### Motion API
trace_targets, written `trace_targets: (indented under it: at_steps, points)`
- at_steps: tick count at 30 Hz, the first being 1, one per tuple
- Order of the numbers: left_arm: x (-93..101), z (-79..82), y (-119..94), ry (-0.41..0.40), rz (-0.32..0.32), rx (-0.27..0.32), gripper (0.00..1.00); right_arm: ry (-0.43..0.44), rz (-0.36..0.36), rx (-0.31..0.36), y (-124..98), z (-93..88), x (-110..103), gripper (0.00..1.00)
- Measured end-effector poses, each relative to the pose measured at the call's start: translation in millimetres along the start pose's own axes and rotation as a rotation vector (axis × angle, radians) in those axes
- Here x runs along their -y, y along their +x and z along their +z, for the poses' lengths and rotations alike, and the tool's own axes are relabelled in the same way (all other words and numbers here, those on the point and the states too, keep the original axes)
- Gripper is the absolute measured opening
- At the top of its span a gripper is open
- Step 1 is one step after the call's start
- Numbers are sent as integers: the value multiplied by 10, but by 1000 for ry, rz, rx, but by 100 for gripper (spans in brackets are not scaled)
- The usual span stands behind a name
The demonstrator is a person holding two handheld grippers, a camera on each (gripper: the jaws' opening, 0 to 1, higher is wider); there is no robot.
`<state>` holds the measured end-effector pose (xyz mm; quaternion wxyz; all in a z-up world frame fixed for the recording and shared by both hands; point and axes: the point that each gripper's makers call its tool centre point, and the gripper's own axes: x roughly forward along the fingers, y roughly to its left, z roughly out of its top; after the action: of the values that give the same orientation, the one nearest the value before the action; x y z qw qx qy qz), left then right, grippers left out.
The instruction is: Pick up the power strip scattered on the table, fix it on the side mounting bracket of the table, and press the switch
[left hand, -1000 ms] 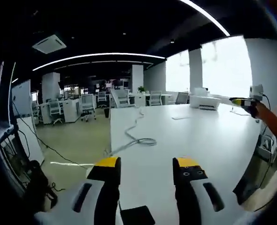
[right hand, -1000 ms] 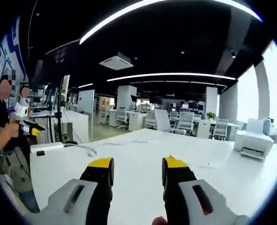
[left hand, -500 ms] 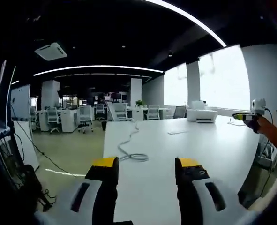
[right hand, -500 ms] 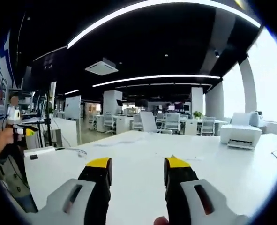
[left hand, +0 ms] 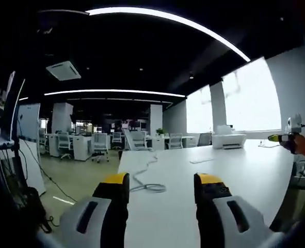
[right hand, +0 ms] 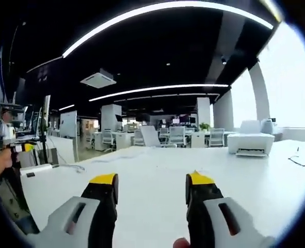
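A white power strip (right hand: 37,169) with a small dark mark lies at the far left end of the white table (right hand: 157,165) in the right gripper view, a thin cord (right hand: 72,166) trailing from it. My right gripper (right hand: 152,187) hovers low over the table, open and holding nothing. In the left gripper view a grey cable (left hand: 148,186) loops on the table (left hand: 235,170) just beyond my left gripper (left hand: 162,187), which is open and holding nothing. The right gripper (left hand: 284,138) shows at the far right on an orange sleeve. The left gripper (right hand: 19,148) shows at the left edge, held by a hand.
A white printer (right hand: 250,143) (left hand: 229,140) stands at the table's far side. A small dark object (right hand: 299,160) lies near the right edge. Office desks and chairs (left hand: 98,144) fill the background. A whiteboard (left hand: 27,124) and floor cables stand left of the table.
Both cameras have dropped lower and tilted up, so the table looks flatter and more ceiling shows. Nothing on the table has moved; both grippers stay open.
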<state>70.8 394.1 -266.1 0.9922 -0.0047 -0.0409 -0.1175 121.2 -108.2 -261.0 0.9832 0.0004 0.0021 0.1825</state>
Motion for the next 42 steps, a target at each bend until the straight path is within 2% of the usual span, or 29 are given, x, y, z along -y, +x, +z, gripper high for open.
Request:
trace_targets:
  at_steps: [4, 7, 11, 19, 29, 42]
  points:
    - [13, -87, 1, -3, 12, -5, 56, -44, -47, -16, -49, -96, 81, 53]
    - [-34, -157, -11, 1, 61, -6, 58, -49, -83, -13, -97, -142, 153, 55]
    - [-100, -157, -51, 20, 144, 21, 64, -36, -137, -9, -176, -220, 258, 57]
    - [-156, -161, -91, 18, 225, 53, 63, 3, -202, 1, -285, -361, 349, 58]
    - [-64, -168, -29, 24, 211, 52, 63, 27, -200, 12, -277, -374, 321, 59]
    - [-89, -179, -18, 21, 219, 53, 62, 30, -208, 13, -276, -354, 346, 59]
